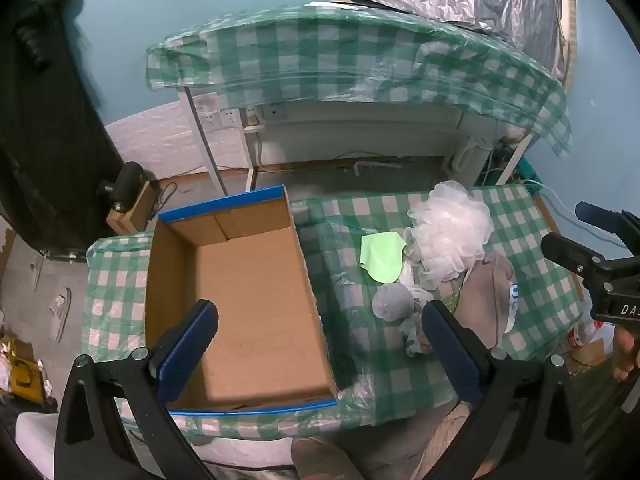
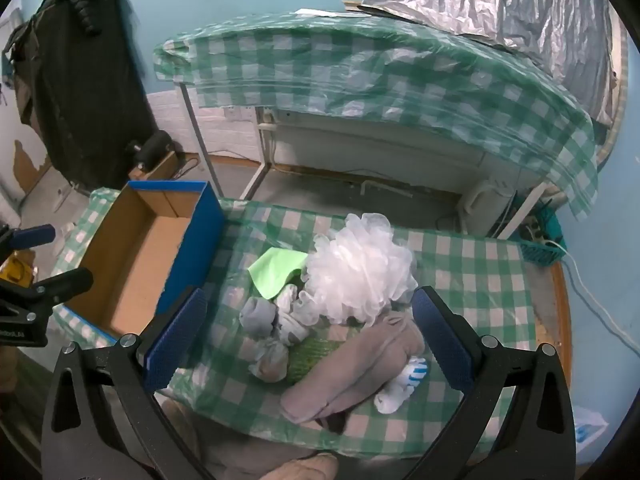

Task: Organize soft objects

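- Blue-padded, my left gripper (image 1: 320,336) stands wide and holds nothing, over the brown cardboard box with blue rim (image 1: 308,280) at the table's left end.
- My right gripper (image 2: 310,340) also gapes, bare, above the pile.
- White mesh bath pouf (image 2: 360,272), green cloth (image 2: 276,270), grey socks (image 2: 260,316) and beige towel roll (image 2: 352,364) lie mid-table on the green checked cloth (image 2: 480,300).
- I judge nothing packed: the box shows bare.

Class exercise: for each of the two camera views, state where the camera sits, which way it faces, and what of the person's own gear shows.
Left wrist: on the left gripper, above the cardboard box; the right gripper shows at the right edge.
Right wrist: on the right gripper, above the soft pile; the left gripper shows at the left edge.
Shared: box, white bath pouf, green cloth, checkered table.
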`<state>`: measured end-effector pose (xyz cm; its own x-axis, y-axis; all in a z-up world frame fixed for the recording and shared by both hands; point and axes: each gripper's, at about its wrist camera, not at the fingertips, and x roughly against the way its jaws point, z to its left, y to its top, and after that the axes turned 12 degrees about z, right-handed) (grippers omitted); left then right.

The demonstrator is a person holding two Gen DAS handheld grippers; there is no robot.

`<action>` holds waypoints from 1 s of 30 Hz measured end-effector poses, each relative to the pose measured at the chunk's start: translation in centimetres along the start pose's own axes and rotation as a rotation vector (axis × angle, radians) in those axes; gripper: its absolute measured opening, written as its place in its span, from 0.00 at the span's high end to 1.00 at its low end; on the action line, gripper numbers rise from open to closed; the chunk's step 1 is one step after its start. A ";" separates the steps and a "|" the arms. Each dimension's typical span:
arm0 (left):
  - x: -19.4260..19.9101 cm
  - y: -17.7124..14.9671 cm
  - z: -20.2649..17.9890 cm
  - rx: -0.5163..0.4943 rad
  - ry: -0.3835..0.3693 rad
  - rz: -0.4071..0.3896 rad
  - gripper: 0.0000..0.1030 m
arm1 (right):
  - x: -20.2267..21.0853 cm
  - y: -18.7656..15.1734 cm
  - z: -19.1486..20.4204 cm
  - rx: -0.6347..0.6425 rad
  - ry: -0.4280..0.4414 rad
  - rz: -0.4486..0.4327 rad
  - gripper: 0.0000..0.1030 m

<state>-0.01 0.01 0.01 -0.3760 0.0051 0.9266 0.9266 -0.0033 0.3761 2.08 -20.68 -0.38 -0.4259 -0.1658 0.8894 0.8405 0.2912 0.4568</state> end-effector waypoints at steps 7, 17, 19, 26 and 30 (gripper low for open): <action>0.0 0.0 0.0 0.001 -0.002 -0.006 0.00 | 0.0 0.0 0.0 -0.004 -0.003 0.001 0.02; 0.0 -0.1 -0.3 -0.011 -0.005 -0.008 0.00 | 0.1 -0.1 0.5 -0.002 -0.002 -0.004 0.01; 0.0 -0.1 -0.3 -0.013 -0.004 -0.009 0.00 | -0.1 0.0 0.2 0.005 -0.003 0.003 0.01; 0.2 -0.1 -0.5 -0.009 -0.007 -0.005 0.00 | -0.1 0.0 0.1 -0.003 -0.003 0.006 0.02; 0.0 -0.2 -0.5 -0.008 -0.012 0.002 0.00 | -0.1 0.1 0.1 -0.006 -0.003 0.006 0.01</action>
<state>-0.15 -0.51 -0.09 -0.3744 0.0176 0.9271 0.9271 -0.0109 0.3746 2.15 -20.54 -0.46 -0.4220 -0.1614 0.8921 0.8451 0.2863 0.4515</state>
